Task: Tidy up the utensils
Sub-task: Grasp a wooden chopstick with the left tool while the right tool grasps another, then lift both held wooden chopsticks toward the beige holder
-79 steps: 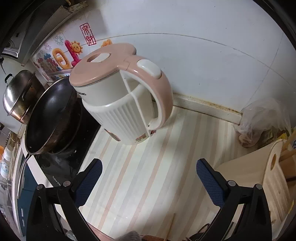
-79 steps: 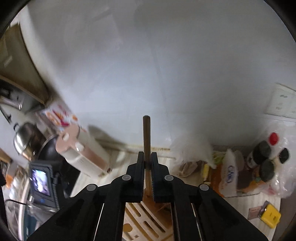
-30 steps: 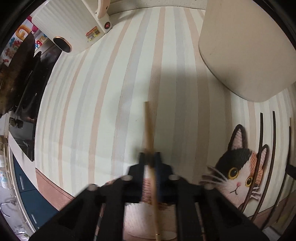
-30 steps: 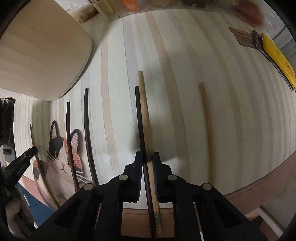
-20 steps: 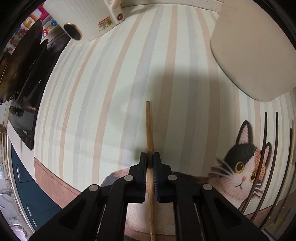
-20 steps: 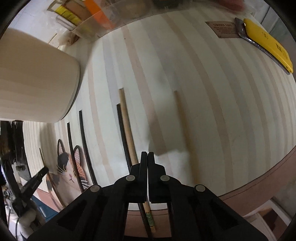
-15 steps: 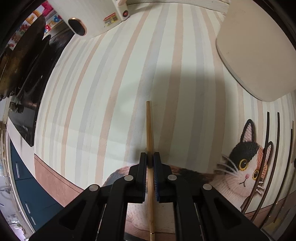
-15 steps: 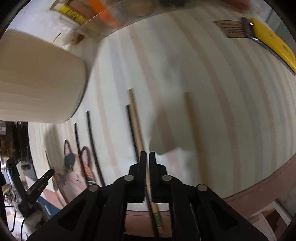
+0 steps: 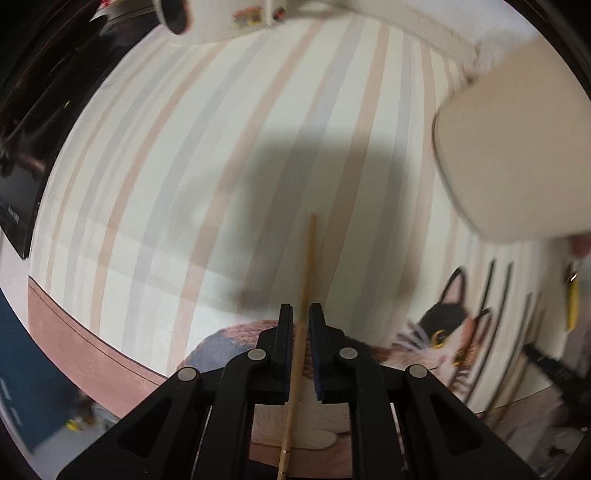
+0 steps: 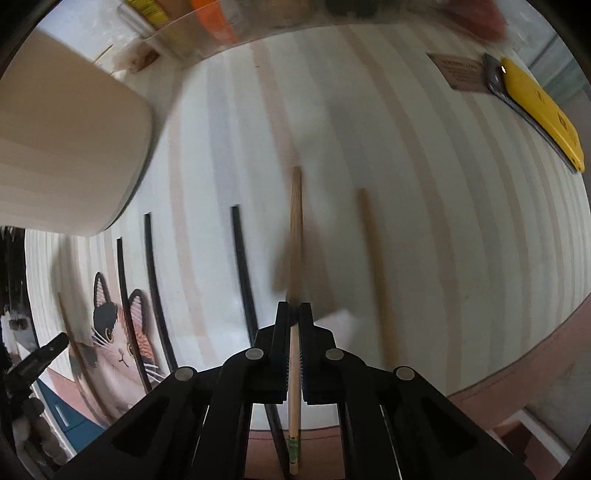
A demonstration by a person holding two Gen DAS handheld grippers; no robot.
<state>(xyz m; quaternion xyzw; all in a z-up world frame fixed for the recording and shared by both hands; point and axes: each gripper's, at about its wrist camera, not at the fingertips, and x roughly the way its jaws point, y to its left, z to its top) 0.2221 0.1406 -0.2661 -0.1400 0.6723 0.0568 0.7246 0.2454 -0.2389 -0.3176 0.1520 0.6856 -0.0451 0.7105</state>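
In the left wrist view my left gripper (image 9: 300,314) has its jaws a little apart around a thin light wooden chopstick (image 9: 308,258) that runs between them over the striped mat (image 9: 184,166); whether it is gripped is unclear. In the right wrist view my right gripper (image 10: 294,314) is shut on a wooden chopstick (image 10: 295,221) lifted above the mat. Another wooden chopstick (image 10: 375,258) lies on the mat to its right. Three black chopsticks (image 10: 242,266) lie to its left near a cat picture (image 10: 118,332).
A pale cutting board (image 10: 66,147) lies at the left of the right wrist view and shows at the right of the left wrist view (image 9: 517,147). A kettle base (image 9: 221,18) and a stove (image 9: 22,129) are far left. A yellow utility knife (image 10: 535,107) lies far right.
My left gripper's jaws have parted slightly around its chopstick and the view has risen. My right gripper, shut empty above the mat earlier, now holds the wooden chopstick, lifted away from the black one.
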